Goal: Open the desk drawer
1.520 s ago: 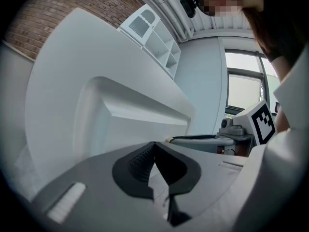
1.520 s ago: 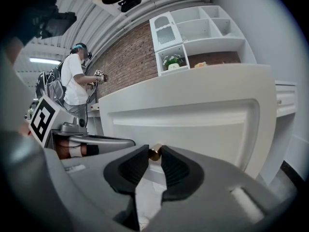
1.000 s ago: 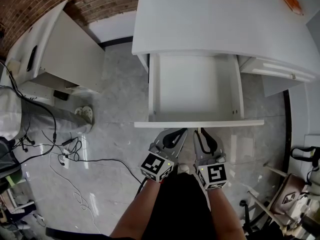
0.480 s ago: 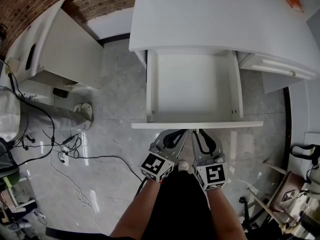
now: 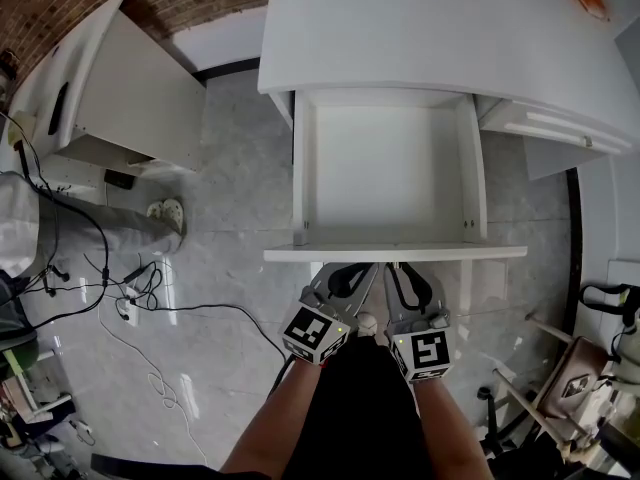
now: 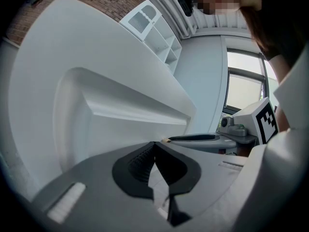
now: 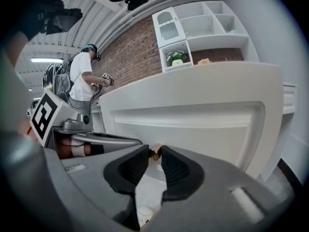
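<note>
The white desk (image 5: 440,38) has its middle drawer (image 5: 395,254) pulled far out, and the drawer looks empty inside. My right gripper (image 5: 398,266) is at the middle of the drawer front. In the right gripper view its jaws (image 7: 154,153) are shut on the small brass knob (image 7: 155,152) of the front panel (image 7: 193,124). My left gripper (image 5: 368,267) hangs just left of it, below the panel's edge. It (image 6: 154,145) is shut with its tips together and nothing between them, facing the panel (image 6: 120,110).
A white cabinet (image 5: 130,98) stands at the left by the brick wall. Cables (image 5: 130,298) and slippers (image 5: 165,213) lie on the glossy floor. A side drawer unit (image 5: 550,133) sits right of the open drawer. A person (image 7: 84,76) stands in the background.
The drawer looks drawn out a little further toward me. Both grippers have kept their places at its front, with the right one still on the knob.
</note>
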A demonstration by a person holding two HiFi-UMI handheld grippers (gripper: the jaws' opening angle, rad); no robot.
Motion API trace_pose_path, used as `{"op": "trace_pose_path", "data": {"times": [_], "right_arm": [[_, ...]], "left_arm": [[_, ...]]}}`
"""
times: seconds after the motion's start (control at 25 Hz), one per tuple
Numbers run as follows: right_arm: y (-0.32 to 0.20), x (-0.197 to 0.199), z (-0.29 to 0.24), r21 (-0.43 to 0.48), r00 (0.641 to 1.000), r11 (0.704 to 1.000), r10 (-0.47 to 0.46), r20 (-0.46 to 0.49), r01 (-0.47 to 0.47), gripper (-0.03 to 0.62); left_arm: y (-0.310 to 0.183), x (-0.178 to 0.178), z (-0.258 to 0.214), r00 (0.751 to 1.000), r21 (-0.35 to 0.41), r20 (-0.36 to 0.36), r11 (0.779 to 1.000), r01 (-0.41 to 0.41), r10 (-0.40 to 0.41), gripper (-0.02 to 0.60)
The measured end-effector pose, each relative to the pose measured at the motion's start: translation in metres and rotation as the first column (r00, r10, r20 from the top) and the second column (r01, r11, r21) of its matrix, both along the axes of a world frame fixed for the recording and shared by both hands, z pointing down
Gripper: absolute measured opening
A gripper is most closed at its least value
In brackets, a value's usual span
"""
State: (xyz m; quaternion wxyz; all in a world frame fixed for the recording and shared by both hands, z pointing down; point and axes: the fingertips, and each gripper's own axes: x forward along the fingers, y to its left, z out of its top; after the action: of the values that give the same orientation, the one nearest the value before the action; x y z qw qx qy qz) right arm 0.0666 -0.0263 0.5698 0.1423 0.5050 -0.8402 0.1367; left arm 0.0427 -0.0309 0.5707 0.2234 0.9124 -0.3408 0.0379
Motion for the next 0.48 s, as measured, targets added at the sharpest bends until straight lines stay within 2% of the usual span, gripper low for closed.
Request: {"op": "trace_pose_path", "data": {"times": [0.48], "right_arm": [[0.0067, 0.0003, 0.0023, -0.016, 1.000, 1.000, 0.010, -0.001, -0.010, 0.080]], "left_arm": [[0.0057, -0.0054, -0.0032, 1.000, -0.011, -0.019, 1.000, 0.025, -0.025, 0.005]]}}
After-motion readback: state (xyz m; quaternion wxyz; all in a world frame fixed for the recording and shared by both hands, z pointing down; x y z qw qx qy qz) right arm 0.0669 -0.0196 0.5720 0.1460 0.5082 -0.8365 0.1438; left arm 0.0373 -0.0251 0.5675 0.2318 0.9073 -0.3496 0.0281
